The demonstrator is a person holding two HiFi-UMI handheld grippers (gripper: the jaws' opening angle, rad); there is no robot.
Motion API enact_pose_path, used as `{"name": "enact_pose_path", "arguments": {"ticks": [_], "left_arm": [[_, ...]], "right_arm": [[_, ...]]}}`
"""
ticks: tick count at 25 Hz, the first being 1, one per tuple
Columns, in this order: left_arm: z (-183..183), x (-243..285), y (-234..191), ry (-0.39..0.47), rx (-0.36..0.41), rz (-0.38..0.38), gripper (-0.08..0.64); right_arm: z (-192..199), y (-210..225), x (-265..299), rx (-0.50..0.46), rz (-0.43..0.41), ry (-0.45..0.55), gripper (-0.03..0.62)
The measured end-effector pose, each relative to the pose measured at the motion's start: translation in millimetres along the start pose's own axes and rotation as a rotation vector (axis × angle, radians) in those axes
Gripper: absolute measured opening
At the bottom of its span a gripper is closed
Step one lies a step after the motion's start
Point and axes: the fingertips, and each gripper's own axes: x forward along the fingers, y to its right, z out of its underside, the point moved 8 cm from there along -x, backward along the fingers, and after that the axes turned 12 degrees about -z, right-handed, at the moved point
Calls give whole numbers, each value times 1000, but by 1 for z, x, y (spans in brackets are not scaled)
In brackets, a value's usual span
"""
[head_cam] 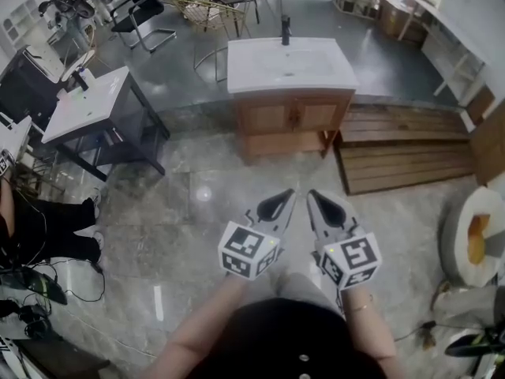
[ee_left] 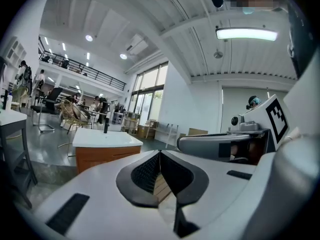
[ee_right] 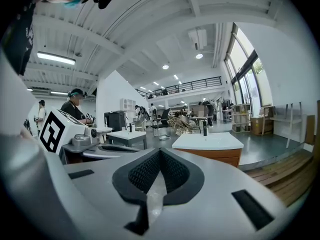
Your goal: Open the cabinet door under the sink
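Closest to the head camera, the person's dark shirt [head_cam: 276, 338] fills the bottom edge. Two forearms [head_cam: 197, 330] run up from it to the grippers, which are held side by side over the grey polished floor [head_cam: 197, 212]. I read the left gripper [head_cam: 287, 195] as clenched on nothing: in its own view the two black ribbed pads [ee_left: 146, 173] meet in a tight seam with no object between them. The right gripper [head_cam: 313, 195] is the same, pads pressed together and empty, its tip just beside the left one but not touching it. Each carries its marker cube [head_cam: 248, 249] at the wrist end. The sink cabinet [head_cam: 292, 140] stands upright on the floor, well ahead of both tips and apart from them. It has a white basin [head_cam: 288, 63] with a black faucet [head_cam: 286, 30] on top. Below is a wooden front with two cabinet doors [head_cam: 268, 117]; both look shut, though from here they are too small for me to make out handles. A slatted wooden platform [head_cam: 402, 148] lies just beside the cabinet's right side. A second white sink [head_cam: 83, 109] on a dark frame stands off to the left.
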Motion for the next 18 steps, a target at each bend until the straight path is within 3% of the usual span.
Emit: {"name": "enact_pose_path", "arguments": {"ticks": [5, 18], "left_arm": [[0, -2, -11, -4, 2, 22, 12], [-6, 32, -51, -10, -1, 54, 12]], "right_arm": [[-2, -1, 7, 30, 18, 28, -5], [7, 18, 49, 49, 55, -22, -5]]}}
